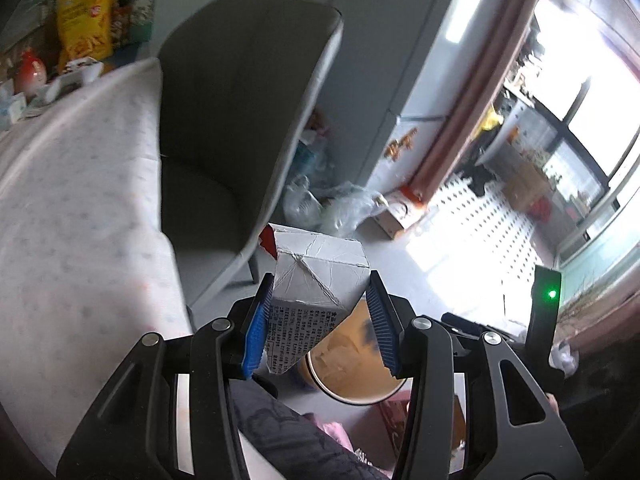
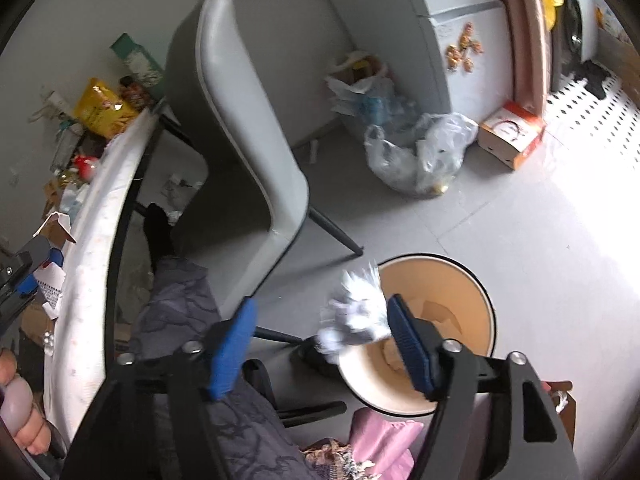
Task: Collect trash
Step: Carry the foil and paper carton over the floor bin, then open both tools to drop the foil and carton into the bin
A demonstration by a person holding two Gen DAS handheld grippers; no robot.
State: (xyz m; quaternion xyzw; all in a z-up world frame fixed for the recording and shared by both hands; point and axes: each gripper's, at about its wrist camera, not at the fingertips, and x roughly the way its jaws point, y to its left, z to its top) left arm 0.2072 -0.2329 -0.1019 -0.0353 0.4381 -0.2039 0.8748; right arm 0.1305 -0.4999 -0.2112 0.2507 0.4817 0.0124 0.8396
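Our left gripper (image 1: 320,320) clamps a crumpled carton (image 1: 316,276) above the bin (image 1: 352,364). Our right gripper (image 2: 320,344) is spread wide, crumpled paper (image 2: 356,312) touching its right finger.

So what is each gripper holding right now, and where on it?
The left gripper clamps a crushed white carton by its two sides, near the printed end. The right gripper is open; a crumpled white paper wad sits against one pad, not clamped.

At the centre of both views we see a grey moulded chair (image 1: 224,128) (image 2: 240,128). A pale speckled tablecloth (image 1: 80,208) (image 2: 104,240) fills the left side. A yellow snack bag (image 1: 85,16) (image 2: 105,108) sits upper left, and a white refrigerator with orange magnets (image 1: 416,92) (image 2: 460,32) stands upper right.
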